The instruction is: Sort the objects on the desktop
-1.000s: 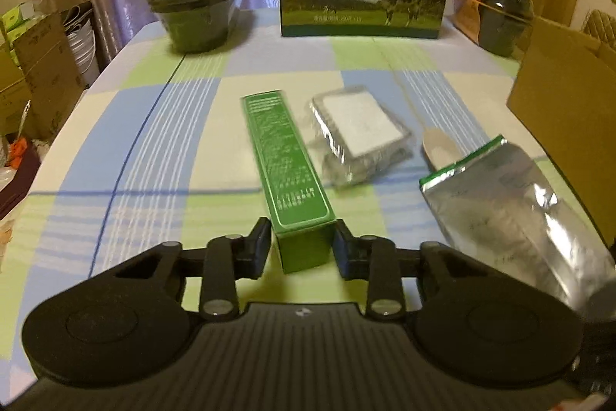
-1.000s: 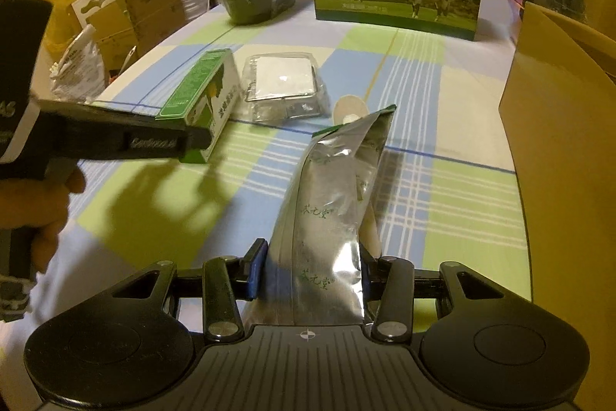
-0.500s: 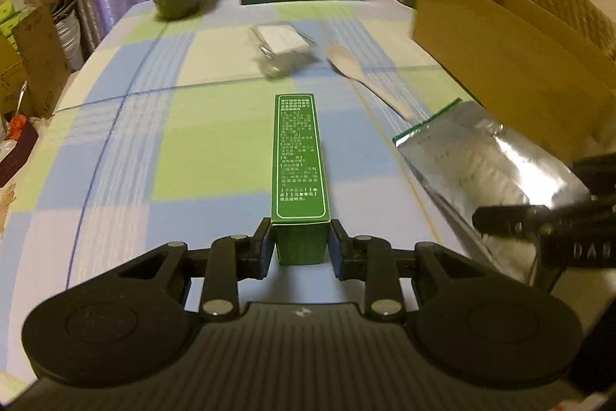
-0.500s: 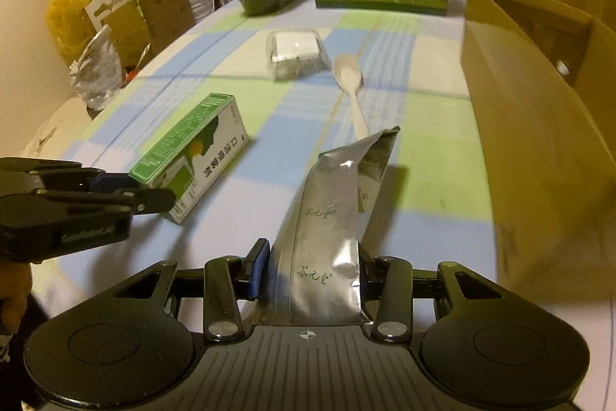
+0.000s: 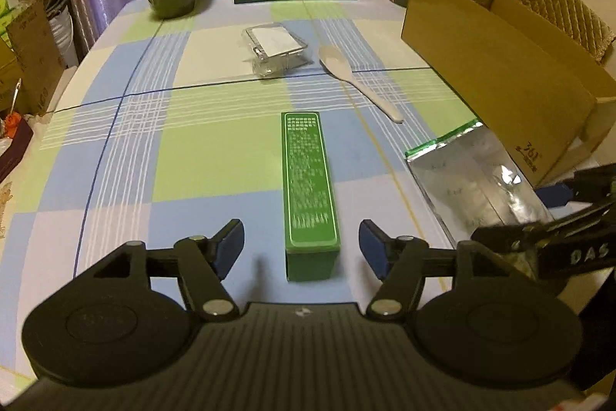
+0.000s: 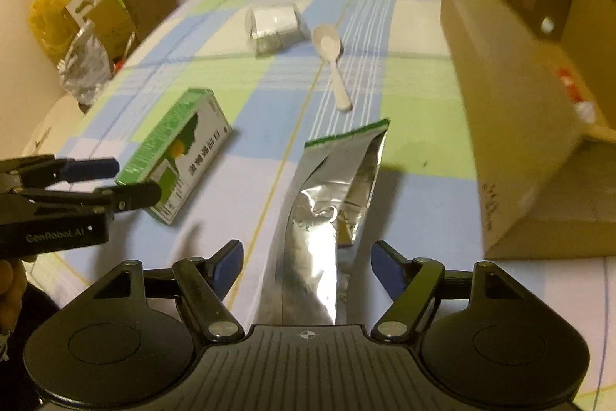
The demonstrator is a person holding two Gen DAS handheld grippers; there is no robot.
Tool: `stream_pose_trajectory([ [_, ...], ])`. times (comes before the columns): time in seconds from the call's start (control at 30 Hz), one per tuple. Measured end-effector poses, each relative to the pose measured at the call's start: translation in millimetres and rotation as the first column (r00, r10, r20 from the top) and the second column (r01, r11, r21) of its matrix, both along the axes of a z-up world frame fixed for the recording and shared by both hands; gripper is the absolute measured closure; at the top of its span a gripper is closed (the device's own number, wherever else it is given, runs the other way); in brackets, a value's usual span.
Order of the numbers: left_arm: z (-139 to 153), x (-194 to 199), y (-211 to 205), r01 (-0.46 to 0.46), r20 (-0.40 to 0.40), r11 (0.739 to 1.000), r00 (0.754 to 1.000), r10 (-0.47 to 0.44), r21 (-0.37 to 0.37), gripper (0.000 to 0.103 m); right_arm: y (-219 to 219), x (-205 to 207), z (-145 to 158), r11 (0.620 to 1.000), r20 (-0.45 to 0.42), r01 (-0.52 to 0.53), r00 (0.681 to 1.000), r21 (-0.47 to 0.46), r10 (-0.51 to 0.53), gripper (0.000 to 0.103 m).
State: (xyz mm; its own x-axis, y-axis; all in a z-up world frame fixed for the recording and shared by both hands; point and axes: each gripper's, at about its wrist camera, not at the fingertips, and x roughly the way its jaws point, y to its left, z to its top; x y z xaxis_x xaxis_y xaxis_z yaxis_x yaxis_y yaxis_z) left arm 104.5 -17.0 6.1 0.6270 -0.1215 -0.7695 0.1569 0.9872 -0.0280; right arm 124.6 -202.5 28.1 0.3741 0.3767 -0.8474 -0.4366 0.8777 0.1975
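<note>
With both my tools spread wide and gripping nothing, the green box [image 5: 311, 195] lying between my left tool [image 5: 301, 243] and the foil pouch [image 6: 331, 214] between my right tool [image 6: 307, 259] on the desk [image 5: 200, 149], an off-centre re-closing might shove either one askew.

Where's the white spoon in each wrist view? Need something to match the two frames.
Left wrist view: the white spoon lies right of centre in the upper half, bowl toward the far end of the table, handle running toward the camera.
Right wrist view: the spoon sits at upper centre, beyond the silver foil pouch.
Shared landmark: the clear plastic container lies just left of the spoon's bowl in both views.
</note>
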Motion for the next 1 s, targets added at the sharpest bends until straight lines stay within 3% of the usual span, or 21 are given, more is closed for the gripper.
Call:
stream_pose_trajectory([
  [0.2, -4.8, 22.1, 1.8, 0.013, -0.041, 1.0, 0.999, -0.013, 0.017, 0.041, 14.8, 17.1, -14.6, 0.995, -0.045, -0.012, 0.999, -0.104, 0.007, 0.032],
  [0.37, -10.7, 35.7, 0.5, 0.03, -0.069, 0.999, 0.997, -0.028, 0.024, 0.041, 22.7, 14.6, -16.8, 0.987, -0.003, -0.037, 0.999, -0.159, 0.037, 0.033],
  [0.5, -13.0, 48.2, -3.5, 0.05, -0.09, 0.999, 0.995, -0.047, 0.022, 0.041, 24.1, 8.3, -16.7, 0.983, 0.036, -0.043, 0.998, -0.176, 0.05, 0.047],
  [0.67, -16.5, 66.0, -11.6, 0.073, -0.114, 0.996, 0.991, -0.067, 0.056, 0.043, 25.0, 6.2, -15.7, 0.985, 0.047, -0.05, 0.997, -0.167, 0.059, 0.054],
  [0.77, -21.6, 74.6, -16.3, 0.091, -0.145, 0.992, 0.986, -0.078, 0.085, 0.049, 21.6, 6.3, -14.5, 0.989, 0.046, -0.044, 0.998, -0.144, 0.051, 0.057],
  [0.93, -26.3, 75.0, -18.6, 0.097, -0.172, 0.991, 0.982, -0.081, 0.089, 0.074, 15.9, 2.9, -13.0, 0.992, 0.049, -0.033, 0.998, -0.118, 0.039, 0.059],
  [1.0, -26.3, 71.0, -19.8, 0.096, -0.173, 0.991, 0.982, -0.079, 0.091, 0.077, 14.4, 0.9, -11.9, 0.993, 0.048, -0.029, 0.998, -0.113, 0.035, 0.06],
])
